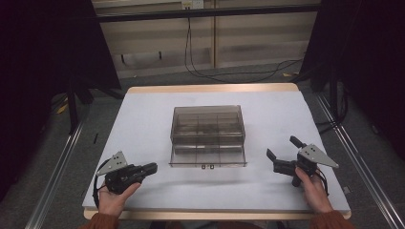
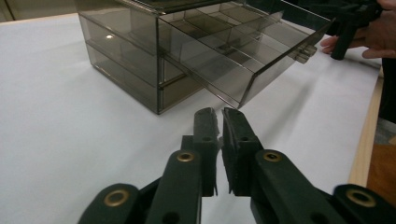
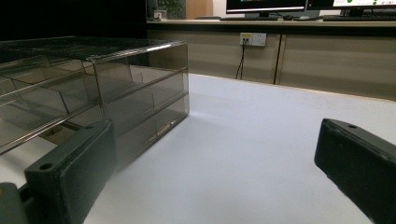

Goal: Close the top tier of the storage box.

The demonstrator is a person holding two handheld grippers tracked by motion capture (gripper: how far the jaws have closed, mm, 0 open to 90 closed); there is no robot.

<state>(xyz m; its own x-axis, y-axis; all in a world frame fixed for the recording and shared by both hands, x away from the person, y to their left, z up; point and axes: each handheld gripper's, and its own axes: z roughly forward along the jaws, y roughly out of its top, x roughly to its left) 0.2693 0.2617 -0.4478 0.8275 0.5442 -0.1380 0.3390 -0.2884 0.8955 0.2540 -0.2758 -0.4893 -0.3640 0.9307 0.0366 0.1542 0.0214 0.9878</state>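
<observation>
**Drawer stands pulled out; both grippers rest beside the box, empty**

High view: a smoky clear drawer box (image 1: 207, 125) sits in the middle of the white-covered table (image 1: 143, 114). Its lower drawer (image 1: 208, 156) is drawn out toward the near edge, with two small pulls on its front. The left gripper (image 1: 152, 167) lies near the drawer's left front corner, apart from it, its jaws brought together on nothing. The right gripper (image 1: 282, 148) rests to the right of the drawer, well apart, its jaws spread wide and empty. As I judge it, the work is on the drawer, and this is a pause between moves. The next move calls for bringing a gripper to the drawer front and lining it up squarely, either to push it home or to reach into a compartment.

Left gripper view: the left gripper (image 2: 219, 113) has its two black jaws almost touching, a thin slit between them, nothing caught. They point at the near corner of the open drawer (image 2: 243, 65), a short way off. The compartments look empty. The other hand (image 2: 369, 39) shows far right.

Right gripper view: the right gripper (image 3: 212, 154) stands wide open, with bare table between its jaws. The drawer box (image 3: 93, 93) is at the left, beside the left jaw; I cannot tell whether they touch.
</observation>
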